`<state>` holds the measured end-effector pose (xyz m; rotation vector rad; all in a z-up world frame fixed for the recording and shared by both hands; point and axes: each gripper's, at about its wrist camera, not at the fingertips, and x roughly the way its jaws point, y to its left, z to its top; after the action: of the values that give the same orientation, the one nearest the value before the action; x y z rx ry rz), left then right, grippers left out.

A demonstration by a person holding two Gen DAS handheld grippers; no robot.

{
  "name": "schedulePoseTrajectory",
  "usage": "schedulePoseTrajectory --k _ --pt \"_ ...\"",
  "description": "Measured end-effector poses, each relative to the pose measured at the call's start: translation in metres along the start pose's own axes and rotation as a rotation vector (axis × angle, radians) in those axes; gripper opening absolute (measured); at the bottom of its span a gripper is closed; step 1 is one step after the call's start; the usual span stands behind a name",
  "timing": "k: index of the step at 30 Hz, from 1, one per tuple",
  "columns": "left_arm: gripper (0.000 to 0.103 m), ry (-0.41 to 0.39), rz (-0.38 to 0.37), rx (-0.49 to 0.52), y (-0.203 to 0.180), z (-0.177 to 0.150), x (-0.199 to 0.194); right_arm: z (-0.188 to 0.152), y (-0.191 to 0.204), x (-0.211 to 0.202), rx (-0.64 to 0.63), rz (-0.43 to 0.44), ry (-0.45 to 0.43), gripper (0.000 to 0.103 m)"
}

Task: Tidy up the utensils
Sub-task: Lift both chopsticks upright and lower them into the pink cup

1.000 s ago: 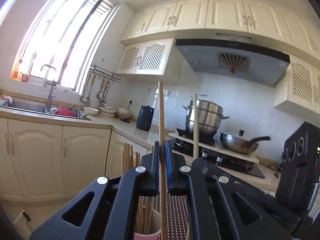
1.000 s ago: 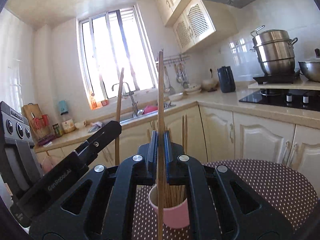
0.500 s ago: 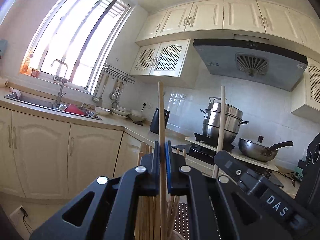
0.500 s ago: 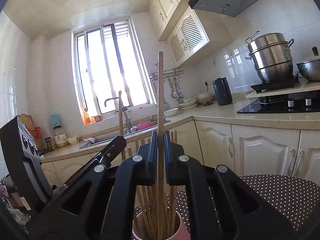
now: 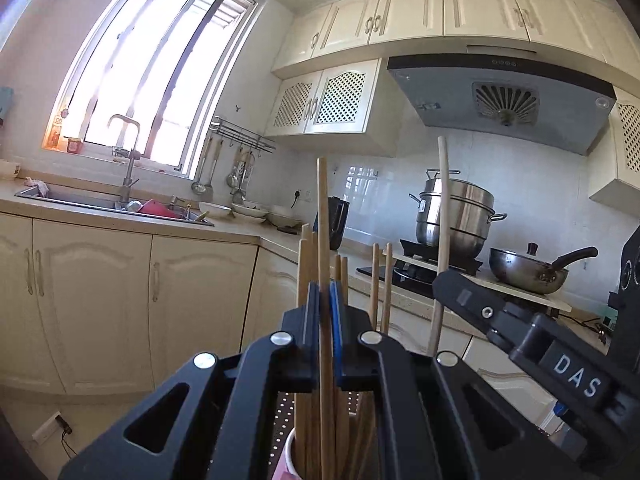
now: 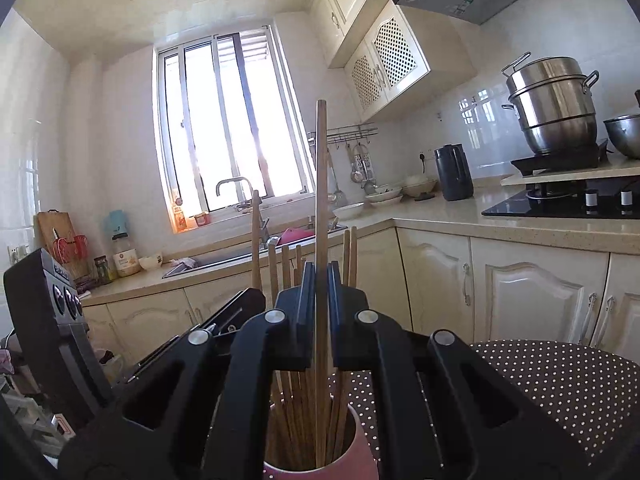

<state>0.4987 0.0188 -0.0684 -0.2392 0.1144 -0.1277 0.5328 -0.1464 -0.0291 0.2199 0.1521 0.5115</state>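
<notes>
Both tongs were clamped, one chopstick each. Left tongs [image 5: 324, 316] pinched a wooden chopstick [image 5: 322, 216] upright between the blue pads. Right tongs [image 6: 319, 300] pinched their own chopstick [image 6: 320, 184], also near vertical.

Target was the pink cup [image 6: 362, 444] on the dotted mat [image 6: 560, 384] on the desk, already packed with chopsticks [image 6: 298, 412]. From the right wrist view your chopstick's lower end sat inside the rim, in among the bundle. From the left wrist view the cup [image 5: 289, 454] was directly under the tongs and the lower end looked to be at or inside the mouth; the tongs' body hid the tip, so I couldn't tell how deep.

My read: you were at the drop-in step for both sticks. How to do it well:
- Keep each stick vertical until the tip is clearly below the rim. Tilted, it could catch on the standing ones.
- Aim for a gap in the bundle, not onto another stick's top.
- Lower further before letting go. A high drop could bounce out or tip the cup, which looked light.
- Open one pair at a time. The two tongs were close together; the right tongs [image 5: 516, 332] showed just beside yours in the left view.
- Lift straight up afterwards so you don't drag neighbours out.
</notes>
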Motion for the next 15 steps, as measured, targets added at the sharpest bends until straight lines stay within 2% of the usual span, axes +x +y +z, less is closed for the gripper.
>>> schedulePoseTrajectory --k 7,15 --pt "0.006 0.048 -0.005 0.063 -0.004 -0.01 -0.017 -0.008 0.013 -0.016 -0.077 0.007 0.051 0.007" --pt "0.006 0.053 0.0 0.153 -0.012 -0.019 -0.038 -0.024 0.022 -0.027 -0.113 0.012 0.104 0.007"
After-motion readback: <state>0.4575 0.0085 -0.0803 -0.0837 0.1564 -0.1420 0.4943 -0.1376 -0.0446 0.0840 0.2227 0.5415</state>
